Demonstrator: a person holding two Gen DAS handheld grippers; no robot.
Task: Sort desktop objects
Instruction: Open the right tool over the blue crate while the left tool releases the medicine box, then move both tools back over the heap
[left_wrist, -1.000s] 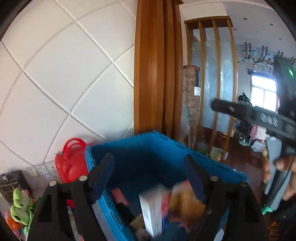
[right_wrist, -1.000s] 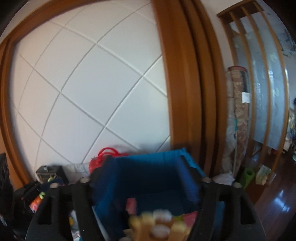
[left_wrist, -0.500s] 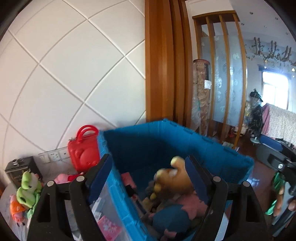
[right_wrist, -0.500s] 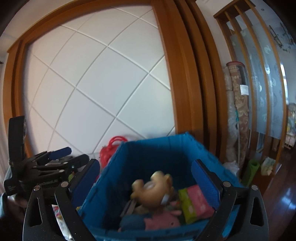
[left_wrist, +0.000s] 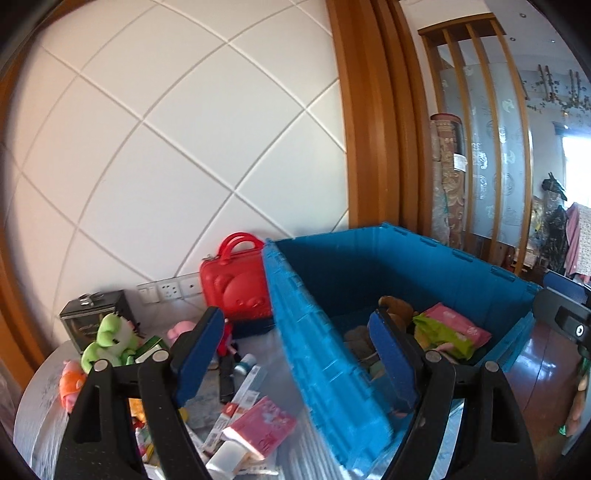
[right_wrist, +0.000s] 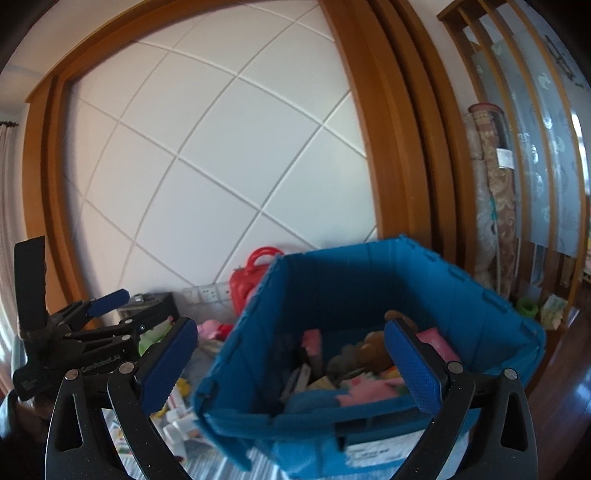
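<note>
A blue plastic crate (left_wrist: 314, 350) stands on the table and holds a brown plush toy (left_wrist: 397, 306), a pink-and-green packet (left_wrist: 452, 330) and other items. It also shows in the right wrist view (right_wrist: 369, 284). My left gripper (left_wrist: 295, 360) is open and empty, straddling the crate's left wall. My right gripper (right_wrist: 291, 363) is open and empty in front of the crate. The left gripper also shows at the left of the right wrist view (right_wrist: 107, 314). Loose items lie left of the crate: a pink box (left_wrist: 260, 424), a green plush (left_wrist: 109, 338), an orange toy (left_wrist: 70, 382).
A red bear-faced case (left_wrist: 236, 286) stands against the white panelled wall beside the crate. A dark metal box (left_wrist: 94, 319) sits at the table's back left by wall sockets (left_wrist: 170, 290). A wooden frame and rolled carpets (right_wrist: 491, 203) stand to the right.
Both grippers have drawn back from the crate, the left one swinging left to show the cluttered table. The brown plush and packet that were dropping now lie still in the crate.
</note>
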